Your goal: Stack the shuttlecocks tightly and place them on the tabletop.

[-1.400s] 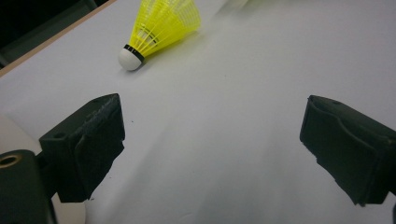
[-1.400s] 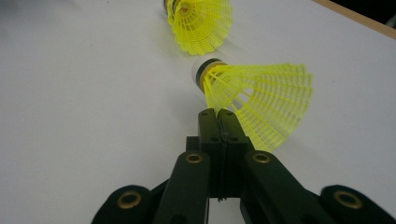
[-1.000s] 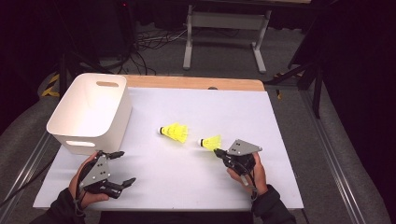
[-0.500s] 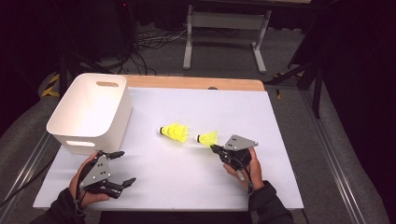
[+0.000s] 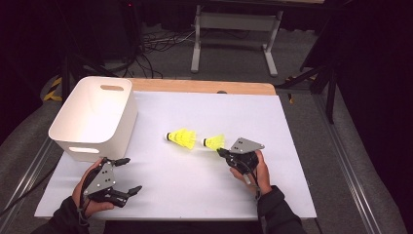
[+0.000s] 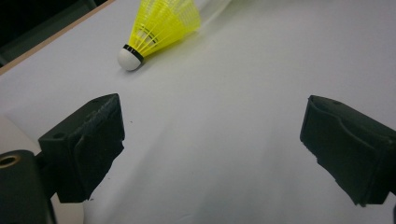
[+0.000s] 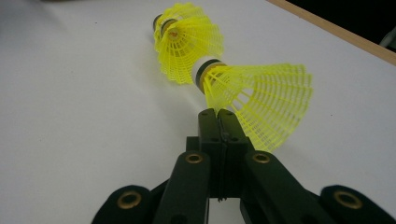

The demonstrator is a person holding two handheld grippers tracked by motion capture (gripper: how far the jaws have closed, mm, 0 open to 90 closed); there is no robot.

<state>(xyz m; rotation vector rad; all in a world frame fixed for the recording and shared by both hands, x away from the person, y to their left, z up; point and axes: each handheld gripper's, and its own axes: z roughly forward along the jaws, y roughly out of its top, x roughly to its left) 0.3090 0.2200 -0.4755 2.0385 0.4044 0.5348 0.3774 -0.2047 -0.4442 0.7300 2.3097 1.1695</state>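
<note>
Right gripper (image 5: 222, 152) had jaws pressed together, tips at the skirt edge of the nearer yellow shuttlecock (image 5: 214, 142). Left gripper (image 5: 125, 174) sat with jaws wide apart near the white bin (image 5: 92, 117)

A lab recording bay, dark all round and set up for filming hand work.

The table (image 5: 204, 87) shows a wood edge under a plain white sheet (image 5: 253, 122), lit bright against black curtains (image 5: 380, 97). Loose cables (image 5: 156, 41) trail over grey carpet behind it, beside the metal legs of another bench (image 5: 234, 29). Yellow-black hazard tape (image 5: 51, 92) marks the floor at left, and metal rails (image 5: 350, 165) run along both sides of the table.
</note>
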